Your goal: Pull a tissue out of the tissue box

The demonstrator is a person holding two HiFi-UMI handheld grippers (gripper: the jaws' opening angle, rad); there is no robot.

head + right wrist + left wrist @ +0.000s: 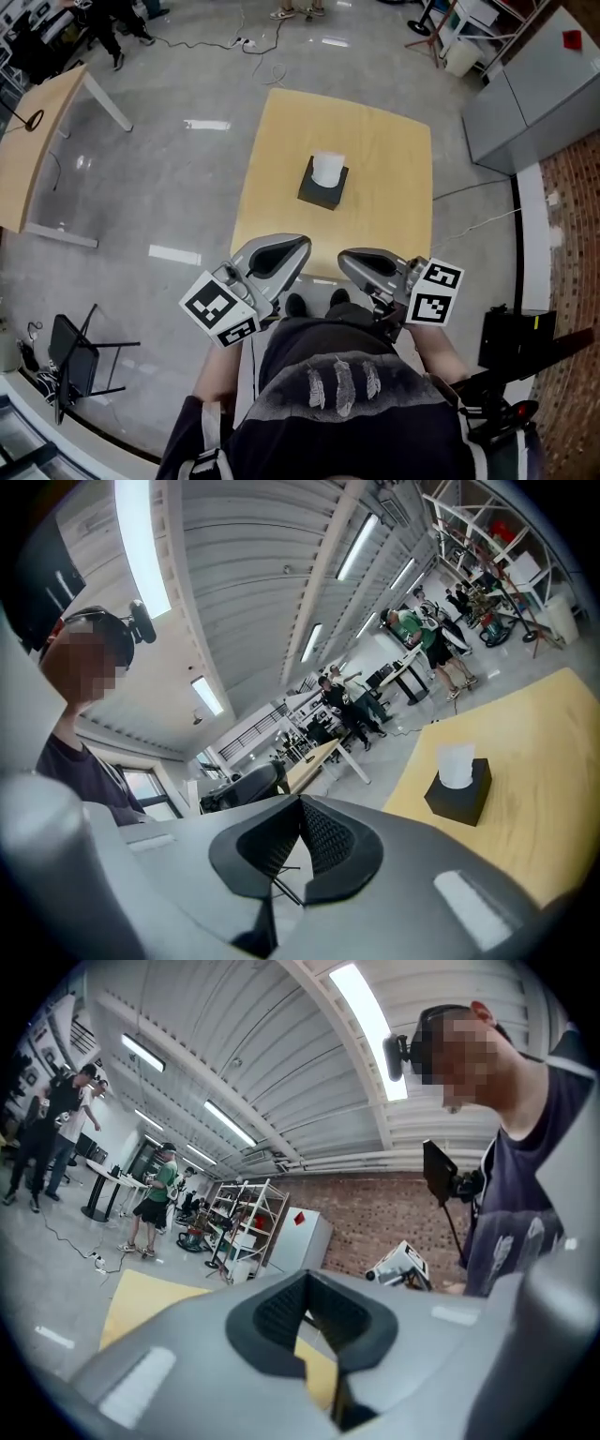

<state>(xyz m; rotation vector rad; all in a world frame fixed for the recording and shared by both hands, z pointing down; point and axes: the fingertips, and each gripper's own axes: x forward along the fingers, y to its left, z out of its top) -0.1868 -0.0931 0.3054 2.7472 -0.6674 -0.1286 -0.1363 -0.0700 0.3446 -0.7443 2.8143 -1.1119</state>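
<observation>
A black tissue box [322,187] stands in the middle of the light wooden table [375,141], with a white tissue [327,168] sticking up from its top. Both grippers hover close to the person's body at the table's near edge, well short of the box. My left gripper [302,244] is shut with nothing in it, and my right gripper [344,260] looks shut and bare too. In the right gripper view the box [459,797] and its tissue [456,764] lie far off to the right of the closed jaws. The left gripper view shows only a table corner [141,1302].
A second wooden table [37,141] stands at the far left and a folded black chair [75,352] at the lower left. A grey cabinet [534,84] is at the upper right, black tripod gear [511,342] at the lower right. Several people stand in the background.
</observation>
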